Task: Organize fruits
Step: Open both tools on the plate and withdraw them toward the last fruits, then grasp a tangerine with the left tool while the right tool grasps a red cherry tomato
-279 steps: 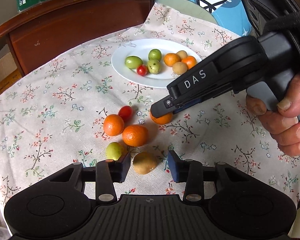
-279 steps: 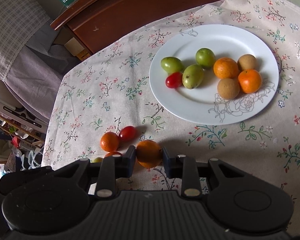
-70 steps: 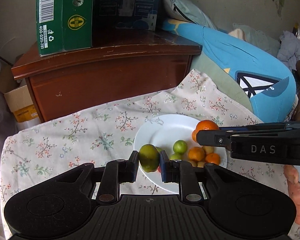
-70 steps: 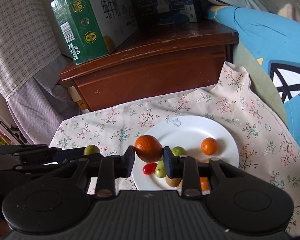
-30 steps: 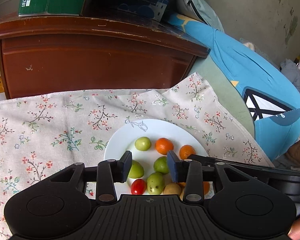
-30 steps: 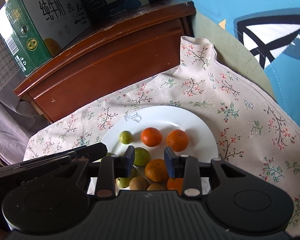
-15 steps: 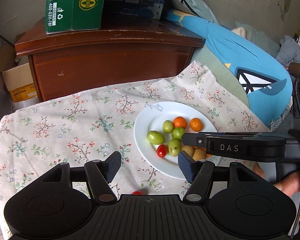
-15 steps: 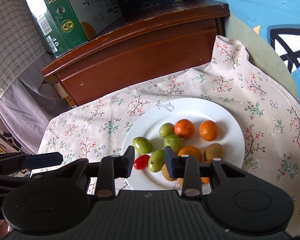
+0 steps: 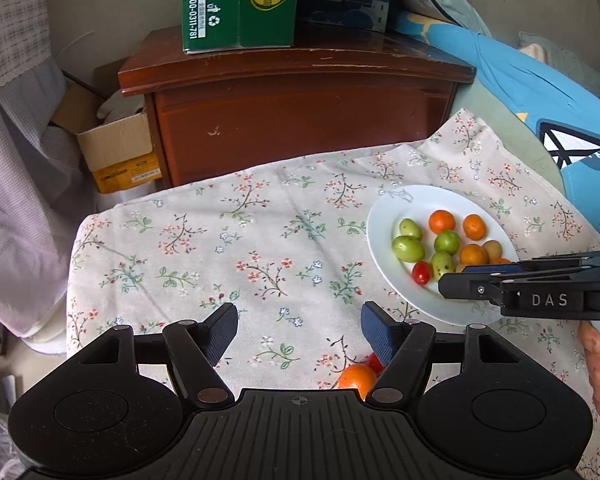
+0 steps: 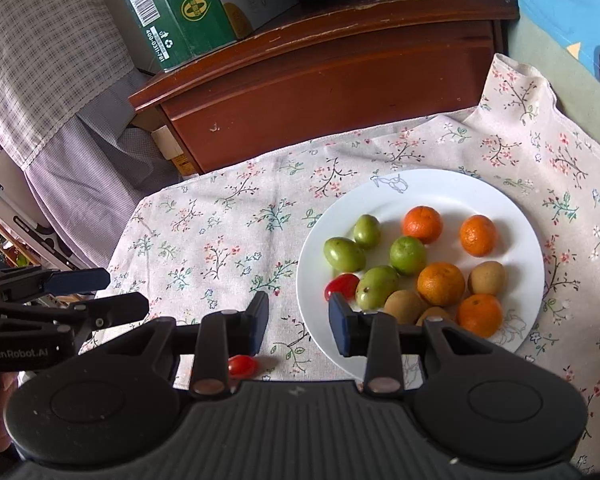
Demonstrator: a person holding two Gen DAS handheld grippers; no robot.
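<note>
**Two loose fruits left near me, and both need a soft touch**

I am holding my left gripper [image 9: 298, 330] over the flowered tablecloth [image 9: 220, 248] with its fingers spread wide and nothing between them. My right gripper [image 10: 298, 322] is hanging at the near left rim of the white plate [image 10: 516, 208], fingers also apart and empty.

The plate is carrying the green fruits, the oranges, the small brown fruits and one cherry tomato. Still off it, close under my tools, are lying a loose cherry tomato [image 10: 242, 365] and a small orange [image 9: 356, 374] with something red tucked just beside it.

I am judging the tomato as light, smooth-skinned, slippery and easy to burst, so I am planning to pinch it across its widest part with barely any squeeze. The orange looks firmer and grippier, but round enough to roll; I am aiming for its middle, pads on opposite sides.
</note>
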